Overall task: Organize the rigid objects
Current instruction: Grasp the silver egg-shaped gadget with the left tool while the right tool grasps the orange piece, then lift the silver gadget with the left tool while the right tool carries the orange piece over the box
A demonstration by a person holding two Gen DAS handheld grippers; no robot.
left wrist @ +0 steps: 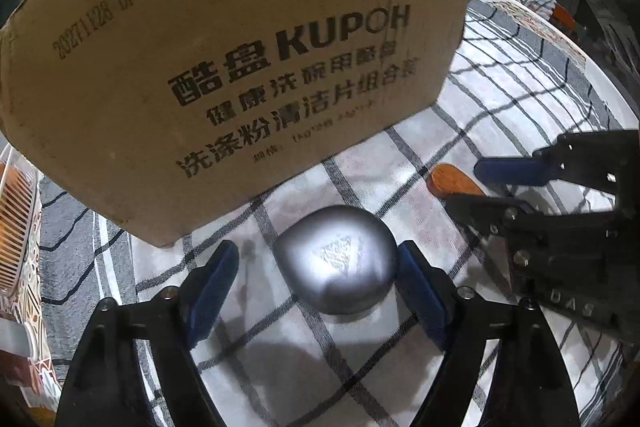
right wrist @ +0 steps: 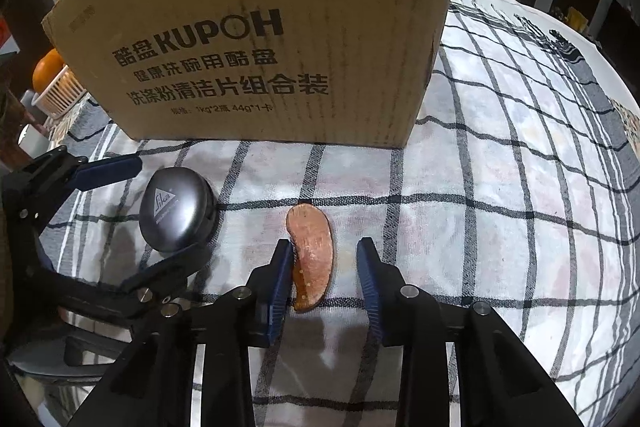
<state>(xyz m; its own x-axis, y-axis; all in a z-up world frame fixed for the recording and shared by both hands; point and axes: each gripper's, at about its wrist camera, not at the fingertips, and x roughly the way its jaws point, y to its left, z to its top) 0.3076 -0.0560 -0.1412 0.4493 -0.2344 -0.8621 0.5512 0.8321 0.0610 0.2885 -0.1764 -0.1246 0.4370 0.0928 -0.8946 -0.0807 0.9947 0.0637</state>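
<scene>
Hovering low over the checked cloth point(right wrist: 500, 187), both grippers are lined up on their targets at once. The left gripper point(left wrist: 318, 267) straddles the rounded grey case point(left wrist: 338, 263), which sits at lower centre of the left wrist view; its right pad looks to be touching the case's side while a clear gap shows at the left pad, so the claw reads as spread, not yet pinching. In the right wrist view the same case point(right wrist: 176, 211) lies at middle left, with that gripper's blue fingers above and below it.

The right gripper point(right wrist: 324, 267) brackets the curved wooden piece point(right wrist: 310, 259), lying flat at lower centre of its frame. The left pad is against the piece's edge, the right pad stands off with cloth showing between, so these jaws are narrow but still parted, nothing squeezed yet.

Standing upright behind both objects, filling the upper part of each frame, is the cardboard box point(right wrist: 260, 27). Its inside is not visible, so whether anything is already stowed cannot be told. A white basket point(right wrist: 60, 91) with something orange peeks out at the left edge.

As a judgement: the tidying looks to be at an early stage. Both objects are still on the cloth, neither lifted. Securing each grip, lifting and placing them, likely into the box, all remain.
</scene>
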